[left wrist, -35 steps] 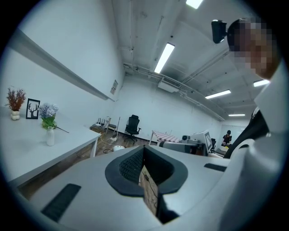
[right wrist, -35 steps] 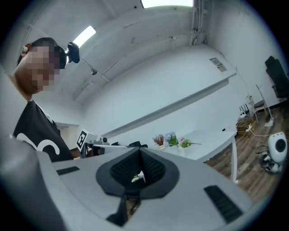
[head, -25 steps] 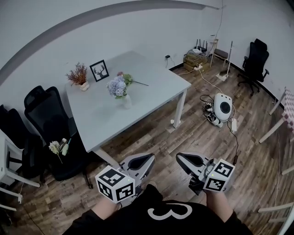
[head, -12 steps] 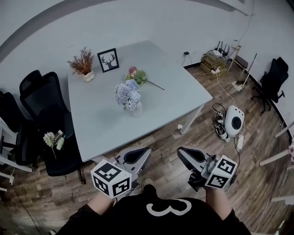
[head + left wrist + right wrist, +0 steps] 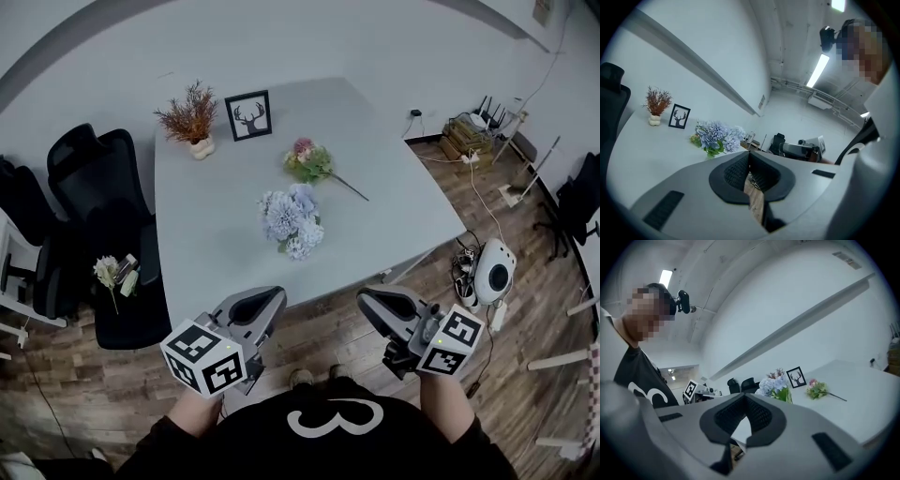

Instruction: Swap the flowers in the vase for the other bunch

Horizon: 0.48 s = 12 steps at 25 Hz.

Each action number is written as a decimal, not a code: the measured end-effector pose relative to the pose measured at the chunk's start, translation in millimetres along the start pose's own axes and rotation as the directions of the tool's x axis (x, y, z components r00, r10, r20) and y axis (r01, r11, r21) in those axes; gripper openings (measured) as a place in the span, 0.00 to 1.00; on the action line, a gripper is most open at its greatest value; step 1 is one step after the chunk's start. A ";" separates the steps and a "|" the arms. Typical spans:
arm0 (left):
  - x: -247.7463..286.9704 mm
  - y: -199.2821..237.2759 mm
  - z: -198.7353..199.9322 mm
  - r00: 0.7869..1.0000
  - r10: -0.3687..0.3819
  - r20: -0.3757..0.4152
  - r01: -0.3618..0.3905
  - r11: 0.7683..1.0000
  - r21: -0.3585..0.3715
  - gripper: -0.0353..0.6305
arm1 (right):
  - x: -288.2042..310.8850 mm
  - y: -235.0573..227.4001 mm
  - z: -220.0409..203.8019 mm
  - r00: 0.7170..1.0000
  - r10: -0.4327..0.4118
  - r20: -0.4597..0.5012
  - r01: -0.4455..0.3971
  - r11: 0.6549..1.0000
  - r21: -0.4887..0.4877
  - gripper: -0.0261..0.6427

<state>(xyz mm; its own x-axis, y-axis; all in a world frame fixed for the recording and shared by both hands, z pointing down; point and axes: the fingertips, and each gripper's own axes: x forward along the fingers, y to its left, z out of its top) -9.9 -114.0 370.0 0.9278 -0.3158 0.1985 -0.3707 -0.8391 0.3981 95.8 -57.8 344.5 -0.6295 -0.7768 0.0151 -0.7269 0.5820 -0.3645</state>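
Observation:
A bunch of pale blue flowers point(image 5: 292, 220) stands upright near the middle of the grey table point(image 5: 206, 253); the blooms hide its vase. The same blue bunch point(image 5: 715, 136) shows in the left gripper view, and the blue bunch point(image 5: 774, 386) also in the right gripper view. Behind it a pink and green bunch point(image 5: 309, 159) lies flat with its stem to the right; this pink bunch point(image 5: 816, 389) shows in the right gripper view too. My left gripper point(image 5: 270, 300) and right gripper point(image 5: 373, 302) hover just short of the table's near edge, both shut and empty.
At the table's back stand a framed deer picture point(image 5: 248, 114) and a dried reddish plant in a white pot point(image 5: 192, 117). Black office chairs point(image 5: 94, 187) sit left of the table, one bearing small white flowers point(image 5: 111, 275). A white device point(image 5: 494, 272) and cables lie on the floor at right.
Both grippers have come up to the table's near edge, side by side and still shut. The table and flowers now sit closer and more central in the head view.

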 end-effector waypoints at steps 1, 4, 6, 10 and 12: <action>0.7 1.6 1.0 1.000 0.007 0.000 -0.007 1.000 0.004 0.07 | 4.7 -1.7 0.0 1.000 0.015 -0.005 -0.015 1.000 -0.007 0.05; 0.1 11.7 4.7 0.999 0.036 0.007 -0.036 0.999 0.010 0.07 | 20.9 -6.6 1.7 0.998 0.067 -0.007 -0.067 0.997 -0.023 0.05; -4.2 21.6 6.9 0.998 0.059 0.015 -0.059 0.998 -0.006 0.07 | 32.8 -11.9 0.7 0.997 0.081 -0.015 -0.082 0.996 -0.039 0.06; -7.7 34.6 10.7 0.995 0.101 0.023 -0.101 0.994 -0.033 0.07 | 44.4 -30.8 1.2 0.998 0.047 -0.033 -0.050 0.994 -0.094 0.20; -5.4 41.1 13.6 0.993 0.119 0.027 -0.118 0.992 -0.042 0.07 | 49.8 -38.2 5.6 0.998 0.051 -0.043 -0.056 0.990 -0.127 0.29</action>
<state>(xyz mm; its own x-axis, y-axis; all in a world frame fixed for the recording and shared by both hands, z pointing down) -29.6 -152.8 373.1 0.8778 -0.4253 0.2202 -0.4790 -0.7768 0.4088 93.7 -120.1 354.0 -0.6770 -0.7351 0.0364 -0.7194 0.6505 -0.2437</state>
